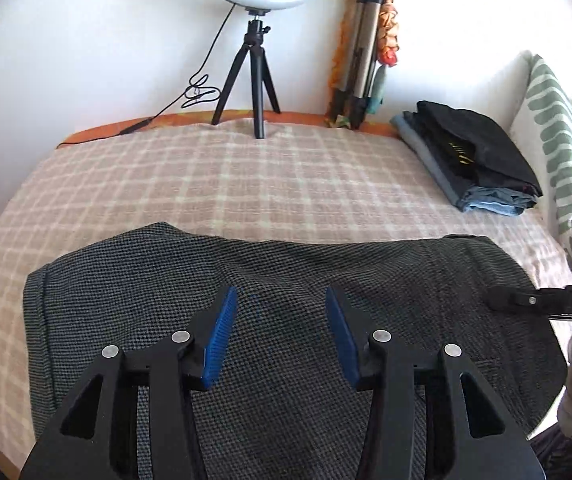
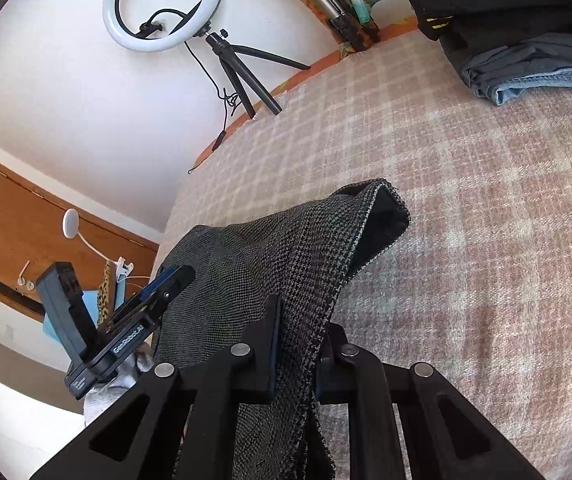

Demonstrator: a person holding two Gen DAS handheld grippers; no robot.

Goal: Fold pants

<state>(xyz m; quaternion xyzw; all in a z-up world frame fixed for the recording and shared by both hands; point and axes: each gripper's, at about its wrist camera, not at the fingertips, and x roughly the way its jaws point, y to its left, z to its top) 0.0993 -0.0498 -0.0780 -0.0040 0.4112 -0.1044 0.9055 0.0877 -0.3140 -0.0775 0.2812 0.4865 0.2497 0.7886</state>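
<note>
On a bed (image 1: 246, 184) with a checked blanket, dark houndstooth pants (image 1: 278, 280) lying across the near edge. Right hand-held gripper (image 2: 298, 356) pinching a lifted fold of the fabric; left hand-held gripper (image 1: 282, 336) spread wide above the cloth, holding nothing. Best done by carrying the pinched edge straight across, keeping it taut, pressing the flat part down with the left. Stack of folded clothes (image 1: 474, 160) well apart.

Right wrist view: the left gripper (image 2: 168, 280) carries white lettering on its black body, reading "GenRobot.AI". A small white mark lower on the same body is too small to read. Left wrist view: the right gripper (image 1: 502, 300) shows the letters "DAS", cut off by the frame edge. Gold lettering on the folded black garment (image 1: 482, 148) is illegible
</note>
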